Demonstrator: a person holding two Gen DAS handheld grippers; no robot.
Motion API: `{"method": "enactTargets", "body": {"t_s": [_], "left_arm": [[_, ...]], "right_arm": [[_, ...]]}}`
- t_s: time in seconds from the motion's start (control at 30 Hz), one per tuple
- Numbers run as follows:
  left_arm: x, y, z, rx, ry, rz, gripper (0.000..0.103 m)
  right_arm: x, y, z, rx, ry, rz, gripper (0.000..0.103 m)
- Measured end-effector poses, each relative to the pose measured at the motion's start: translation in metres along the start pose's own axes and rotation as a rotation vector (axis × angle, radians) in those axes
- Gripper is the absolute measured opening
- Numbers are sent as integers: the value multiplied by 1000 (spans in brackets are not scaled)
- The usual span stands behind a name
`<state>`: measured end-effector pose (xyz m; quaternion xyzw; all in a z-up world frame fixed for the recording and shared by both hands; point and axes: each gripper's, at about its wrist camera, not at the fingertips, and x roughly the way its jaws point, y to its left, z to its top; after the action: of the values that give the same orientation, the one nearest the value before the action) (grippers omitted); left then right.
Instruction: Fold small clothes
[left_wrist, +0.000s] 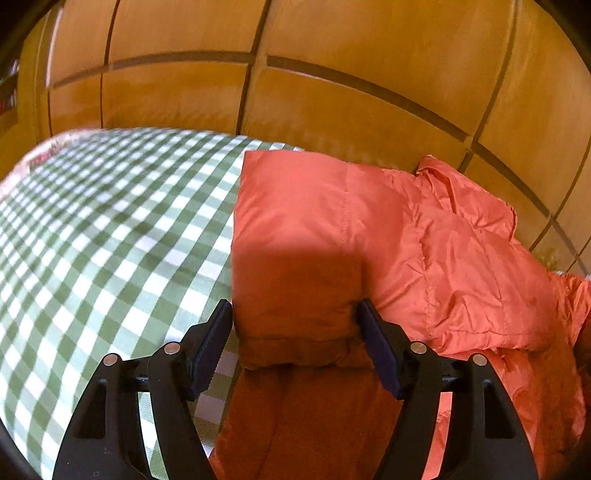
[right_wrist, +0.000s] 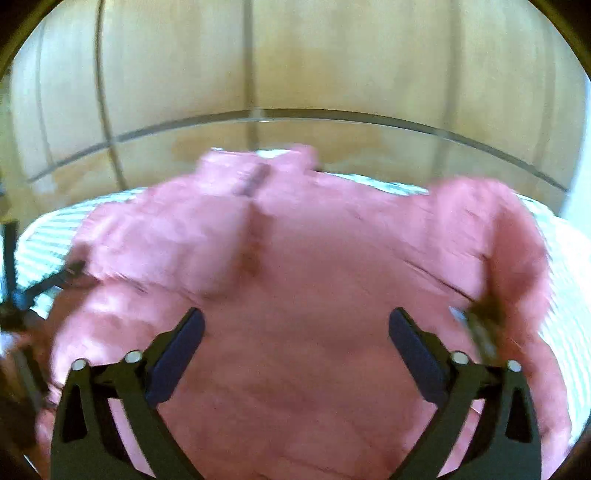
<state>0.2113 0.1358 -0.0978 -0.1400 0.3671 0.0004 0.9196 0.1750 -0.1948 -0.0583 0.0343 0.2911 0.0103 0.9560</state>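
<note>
An orange-red quilted jacket (left_wrist: 424, 236) lies on a green-and-white checked cloth (left_wrist: 110, 229). My left gripper (left_wrist: 295, 310) has its jaws around a folded sleeve of the jacket (left_wrist: 295, 258), one finger on each side of the fold, holding it. In the right wrist view the same jacket (right_wrist: 303, 277) looks pink and blurred, spread out with its collar at the far edge. My right gripper (right_wrist: 295, 325) is open wide just above the jacket's middle and holds nothing. The left gripper's fingertips (right_wrist: 74, 267) show at the jacket's left edge in the right wrist view.
A wall of wooden cupboard panels (left_wrist: 332, 74) stands behind the surface. The checked cloth stretches bare to the left of the jacket. In the right wrist view the cloth (right_wrist: 565, 266) shows past the jacket's right side.
</note>
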Motion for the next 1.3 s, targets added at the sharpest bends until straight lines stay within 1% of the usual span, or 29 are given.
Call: {"method": "enactTargets", "body": {"t_s": [0.07,0.13,0.17,0.2,0.23,0.27,0.3,0.33,0.4,0.43,0.5,0.53,0.57,0.63,0.67,0.7,0.73,0.77,0.8,0.83,0.87,0.97,1.0,1.03,1.07,1.13,1.2,1.23,1.3], "left_arm": [[-1,3,-2,-14,8,-7,71],[-1,3,-3,-14,12,-8,71],[-2,2,-4,-11,14,-5,71],[-2,1,-4,-8,16,-2,71],[-4,1,-6,-6,16,-1,71],[-5,1,-7,-8,15,-5,71],[-7,3,-8,-17,13,-9,71],[-9,5,-10,-28,11,-14,71],[-9,5,-11,-36,11,-19,71],[-10,4,-11,-32,11,-14,71],[-10,2,-11,-25,11,-8,71],[-10,2,-11,-25,13,-7,71],[-9,2,-11,-27,15,-8,71],[-8,3,-10,-32,22,-6,73],[-9,4,-10,-35,24,-6,73],[-9,4,-11,-35,23,-4,73],[-11,4,-12,-35,23,0,73],[-13,4,-13,-35,23,2,73],[-14,5,-15,-38,23,2,74],[-17,6,-16,-44,25,6,79],[-18,8,-18,-52,25,14,80],[-21,12,-19,-75,31,10,86],[-20,12,-18,-77,34,11,88],[-19,11,-17,-75,38,21,90],[-19,9,-16,-67,41,34,90],[-21,3,-14,-41,44,63,90],[-27,-4,-12,-7,40,83,90],[-32,-9,-11,11,34,81,90],[-42,-18,-12,18,27,49,90]], "right_arm": [[28,3,12,61,45,46,73],[53,6,19,114,63,68,73],[63,8,20,113,77,72,73],[77,12,20,106,119,84,61],[88,15,22,103,162,134,45],[92,16,23,103,174,155,21],[89,16,24,102,155,143,18],[82,16,30,92,101,111,13],[76,11,36,85,51,54,10],[79,8,35,84,54,18,5],[94,0,28,76,110,-26,5],[103,-5,22,81,139,-31,3],[109,-11,14,94,142,-11,2],[106,-14,7,106,89,27,7],[101,-15,4,106,80,38,9],[97,-16,3,105,75,47,19],[92,-16,1,102,69,53,24],[85,-13,0,96,60,52,37],[78,-12,-2,92,50,46,56],[69,-12,-6,89,32,37,65],[54,-13,-8,98,9,38,77],[20,-26,-15,158,-9,99,80],[10,-31,-15,184,-12,119,84],[-2,-35,-20,206,-18,134,88],[-20,-44,-27,223,-23,148,89],[-49,-56,-39,217,-36,145,89],[-75,-60,-48,184,-73,100,94],[-90,-65,-54,163,-94,59,96],[-119,-71,-66,117,-154,-48,98]]}}
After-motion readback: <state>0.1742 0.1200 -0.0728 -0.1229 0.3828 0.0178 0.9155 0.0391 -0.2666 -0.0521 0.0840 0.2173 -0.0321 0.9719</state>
